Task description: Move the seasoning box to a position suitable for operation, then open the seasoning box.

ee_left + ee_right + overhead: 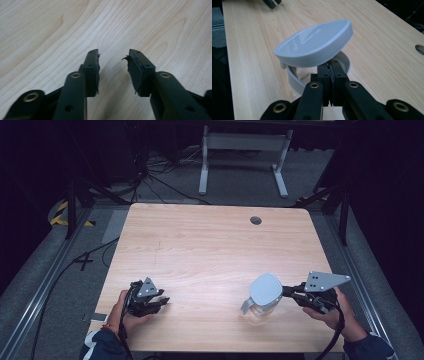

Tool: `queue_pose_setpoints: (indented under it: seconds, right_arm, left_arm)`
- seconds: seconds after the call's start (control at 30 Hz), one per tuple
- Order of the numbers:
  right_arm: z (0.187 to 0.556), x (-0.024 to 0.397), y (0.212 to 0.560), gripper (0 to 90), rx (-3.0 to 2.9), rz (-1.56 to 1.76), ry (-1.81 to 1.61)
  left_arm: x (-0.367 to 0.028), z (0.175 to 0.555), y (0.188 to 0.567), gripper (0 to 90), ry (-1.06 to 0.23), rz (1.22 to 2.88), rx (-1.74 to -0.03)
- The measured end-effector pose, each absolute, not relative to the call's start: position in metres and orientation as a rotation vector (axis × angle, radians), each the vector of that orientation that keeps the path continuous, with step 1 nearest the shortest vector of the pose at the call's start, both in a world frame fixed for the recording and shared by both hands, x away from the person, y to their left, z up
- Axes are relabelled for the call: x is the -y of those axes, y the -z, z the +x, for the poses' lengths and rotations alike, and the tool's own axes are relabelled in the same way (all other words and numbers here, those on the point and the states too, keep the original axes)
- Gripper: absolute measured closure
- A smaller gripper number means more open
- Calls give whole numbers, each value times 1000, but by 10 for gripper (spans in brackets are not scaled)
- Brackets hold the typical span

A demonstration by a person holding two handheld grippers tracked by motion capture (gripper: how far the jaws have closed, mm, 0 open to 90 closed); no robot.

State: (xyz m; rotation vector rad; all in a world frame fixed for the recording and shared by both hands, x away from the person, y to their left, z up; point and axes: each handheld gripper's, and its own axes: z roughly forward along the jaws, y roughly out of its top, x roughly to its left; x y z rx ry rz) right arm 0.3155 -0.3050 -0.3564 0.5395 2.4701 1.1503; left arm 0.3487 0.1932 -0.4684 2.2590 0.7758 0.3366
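high view: one jug (pixel 260 307), its lid (pixel 266 288) pinched by right claw (pixel 289 292); left claw (pixel 162 302) spread.

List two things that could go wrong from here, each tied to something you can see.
1. The right hand-held gripper pinches only the rear edge of the tilted white lid, so the lid may slip or twist free.
2. The clear pitcher stands unsupported near the table front edge; the left hand-held gripper is open and far away, so lifting the lid might tip it.

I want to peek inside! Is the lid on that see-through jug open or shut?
Open. In the right gripper view the white lid tilts up off the jug's white rim, leaving a gap. The right gripper is pinched shut beneath it.
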Motion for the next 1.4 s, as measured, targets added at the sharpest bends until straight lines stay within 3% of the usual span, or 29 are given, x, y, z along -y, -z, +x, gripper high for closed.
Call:
queue_pose_setpoints:
  seconds: [0.23, 0.47, 1.4]
  right_arm:
    - [317, 302, 353, 889, -2464, 528, -1156]
    - [317, 298, 350, 889, -2465, 515, -1168]
    - [307, 263, 346, 880, -2503, 356, -1163]
  left_arm:
    - [-206, 345, 480, 430, -300, 2173, -799]
    - [-202, 344, 480, 347, -340, 2192, -800]
    - [-202, 346, 480, 329, -336, 2187, -813]
